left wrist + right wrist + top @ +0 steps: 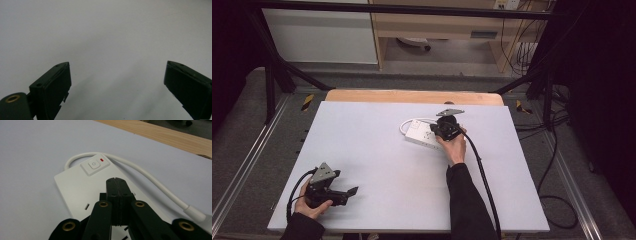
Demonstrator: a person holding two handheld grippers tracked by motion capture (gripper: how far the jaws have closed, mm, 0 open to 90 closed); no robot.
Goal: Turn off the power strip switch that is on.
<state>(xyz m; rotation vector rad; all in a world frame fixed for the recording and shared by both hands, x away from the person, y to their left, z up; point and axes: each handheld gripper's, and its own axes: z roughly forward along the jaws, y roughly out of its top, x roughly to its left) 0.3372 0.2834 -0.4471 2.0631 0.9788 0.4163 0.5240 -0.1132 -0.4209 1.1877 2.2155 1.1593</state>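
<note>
On the white table [377, 150]: a white power strip [75, 190], two hand-held grippers.

Near the table's far middle, power strip lying flat, its square switch [94, 165] lit by a small red light [101, 159] beside it, white cable [140, 170] curling round the far end and off along one side. Right gripper [116, 182] poised over the strip's top face, jaws pressed flat together with nothing between, tip just short of the switch; contact with the strip not clear. Right hand [454, 147] gripping from the near side, dark sleeve behind. At the near left corner, left gripper [353, 190] low over bare table, well apart from the strip, jaws spread wide, empty.
</note>
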